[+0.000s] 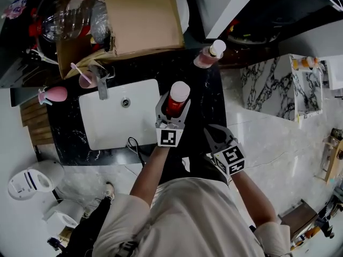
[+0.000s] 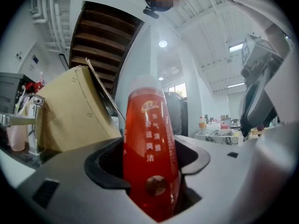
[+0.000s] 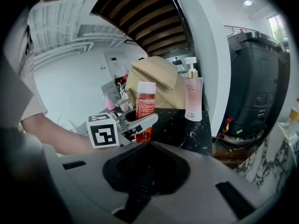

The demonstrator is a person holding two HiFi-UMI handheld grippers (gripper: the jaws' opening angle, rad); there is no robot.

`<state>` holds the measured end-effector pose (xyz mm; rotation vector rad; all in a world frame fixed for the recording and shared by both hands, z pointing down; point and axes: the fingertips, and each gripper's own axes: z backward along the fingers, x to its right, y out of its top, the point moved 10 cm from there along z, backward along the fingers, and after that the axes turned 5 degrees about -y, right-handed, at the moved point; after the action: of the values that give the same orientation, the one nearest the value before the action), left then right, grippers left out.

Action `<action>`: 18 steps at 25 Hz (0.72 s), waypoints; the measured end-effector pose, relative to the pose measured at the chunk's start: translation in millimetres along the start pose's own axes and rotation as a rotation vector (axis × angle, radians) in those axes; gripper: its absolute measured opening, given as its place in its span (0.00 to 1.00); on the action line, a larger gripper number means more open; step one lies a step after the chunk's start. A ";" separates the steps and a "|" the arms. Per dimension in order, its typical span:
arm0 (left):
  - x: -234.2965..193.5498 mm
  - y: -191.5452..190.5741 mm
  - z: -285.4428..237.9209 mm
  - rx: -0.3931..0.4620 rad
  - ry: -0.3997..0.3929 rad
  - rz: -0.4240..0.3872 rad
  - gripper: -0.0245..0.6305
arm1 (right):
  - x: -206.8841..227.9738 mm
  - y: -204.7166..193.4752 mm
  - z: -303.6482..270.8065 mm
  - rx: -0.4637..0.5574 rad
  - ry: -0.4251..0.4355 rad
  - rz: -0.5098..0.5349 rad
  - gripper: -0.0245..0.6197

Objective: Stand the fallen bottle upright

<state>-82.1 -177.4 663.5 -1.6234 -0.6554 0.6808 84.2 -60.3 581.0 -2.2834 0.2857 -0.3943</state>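
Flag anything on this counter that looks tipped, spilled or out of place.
Nothing stands out. The red bottle stands upright on the black counter, held in the left gripper, and the pink pump bottle behind it is upright too. No spill shows.

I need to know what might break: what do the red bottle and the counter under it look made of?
The bottle: probably clear glossy plastic; the red liquid shows through, with highlights. The counter: looks like polished black stone with white veins, though it could be imitation.
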 end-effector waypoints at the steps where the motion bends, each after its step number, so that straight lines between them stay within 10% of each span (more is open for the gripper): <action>1: 0.4 -3.0 1.9 -0.008 0.004 0.001 0.49 | -0.6 -0.8 -0.6 -0.002 0.002 0.001 0.09; 18: 0.0 -6.9 28.8 -0.056 0.015 0.002 0.49 | -10.4 2.3 -4.6 0.012 0.014 0.012 0.09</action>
<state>-103.8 -157.4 666.5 -1.6790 -0.6673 0.6561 72.7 -61.6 580.3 -2.2668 0.3038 -0.4049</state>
